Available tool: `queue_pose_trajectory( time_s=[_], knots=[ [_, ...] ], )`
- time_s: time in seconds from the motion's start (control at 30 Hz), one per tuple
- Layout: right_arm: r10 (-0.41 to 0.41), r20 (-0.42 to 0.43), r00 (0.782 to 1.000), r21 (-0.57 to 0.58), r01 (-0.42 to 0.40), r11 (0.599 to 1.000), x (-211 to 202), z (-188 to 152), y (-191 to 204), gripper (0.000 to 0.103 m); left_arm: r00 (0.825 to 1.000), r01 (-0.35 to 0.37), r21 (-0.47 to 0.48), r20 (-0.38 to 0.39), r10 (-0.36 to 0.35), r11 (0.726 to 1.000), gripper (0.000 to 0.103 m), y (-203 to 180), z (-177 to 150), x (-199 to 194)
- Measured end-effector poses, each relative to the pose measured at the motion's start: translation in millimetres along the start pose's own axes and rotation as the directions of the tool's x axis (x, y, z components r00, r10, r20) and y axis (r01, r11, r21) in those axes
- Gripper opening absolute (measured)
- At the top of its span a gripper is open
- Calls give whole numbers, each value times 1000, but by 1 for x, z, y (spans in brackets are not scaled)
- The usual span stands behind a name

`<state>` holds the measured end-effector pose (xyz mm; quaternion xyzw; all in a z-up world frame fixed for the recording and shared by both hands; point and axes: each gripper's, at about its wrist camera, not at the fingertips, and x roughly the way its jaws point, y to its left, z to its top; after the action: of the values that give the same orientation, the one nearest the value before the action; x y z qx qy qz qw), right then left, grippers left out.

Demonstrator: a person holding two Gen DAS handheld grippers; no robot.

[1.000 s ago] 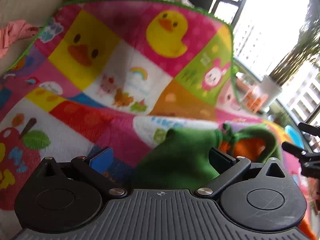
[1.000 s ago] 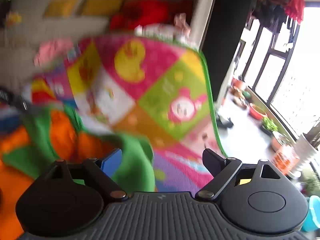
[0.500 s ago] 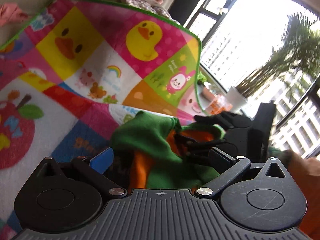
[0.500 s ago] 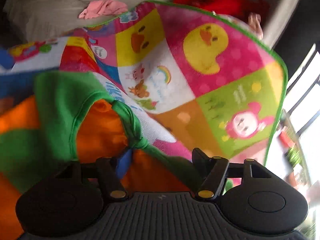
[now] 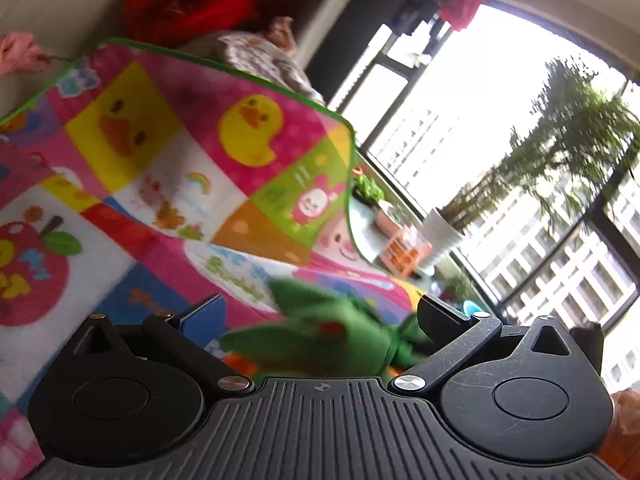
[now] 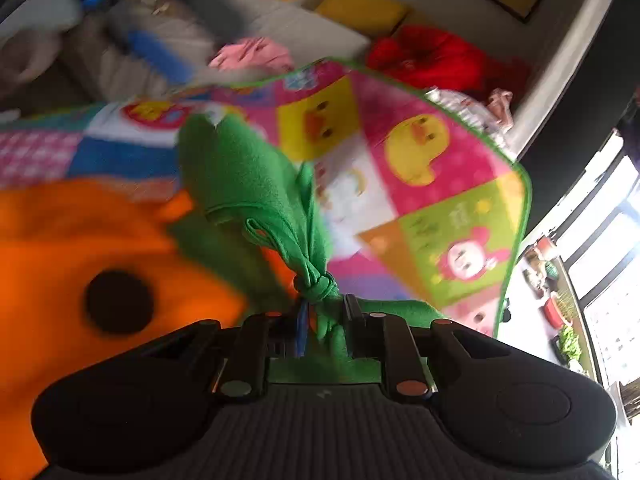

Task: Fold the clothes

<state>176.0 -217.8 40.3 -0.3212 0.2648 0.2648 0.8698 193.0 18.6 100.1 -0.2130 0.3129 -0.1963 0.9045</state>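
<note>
Home, living room in high flat. Child's play mat (image 6: 400, 168) with ducks, rainbow, apple squares, green edging. Pale sofa (image 6: 280, 28) behind it, yellow cushions (image 6: 360, 8), red heap (image 6: 432, 56) and pink garment (image 6: 252, 54) lying on it. Tall black-framed windows (image 5: 460, 128); apartment blocks (image 5: 560, 272) outside. Potted plant (image 5: 560, 152) in white pot by glass, more pots and greens (image 6: 568, 340) along sill. Laundry (image 5: 460, 4) hanging near window top.

A patchwork play mat (image 5: 168, 184) with ducks and a green border is spreading out ahead of both tongs. An orange-and-green garment (image 6: 100, 248) is lying on it, just before the right tongs.
</note>
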Motion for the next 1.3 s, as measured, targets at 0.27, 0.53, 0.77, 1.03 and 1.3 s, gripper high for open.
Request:
queue_pose_trajectory(
  time_s=[0.27,0.53,0.77,1.03,1.3],
  knots=[
    [135,73,988,90,-142,986,-56,-25,-1,41,940,-258,292,-144,309,921,103,-4,-55,48],
    [47,94,994,348,-77,934,-41,-28,-52,49,906,-295,327,-204,372,898,103,14,-73,58],
    [63,-52,997,461,-32,887,19,-66,-48,52,910,-271,264,-243,336,926,103,26,-76,59],
    [82,-71,994,434,-43,900,1,-71,-34,52,964,-219,121,-124,234,968,103,21,-49,15],
    [22,30,999,115,-25,993,-54,-68,-3,61,957,-14,111,-285,46,994,99,-8,-75,9]
  ],
)
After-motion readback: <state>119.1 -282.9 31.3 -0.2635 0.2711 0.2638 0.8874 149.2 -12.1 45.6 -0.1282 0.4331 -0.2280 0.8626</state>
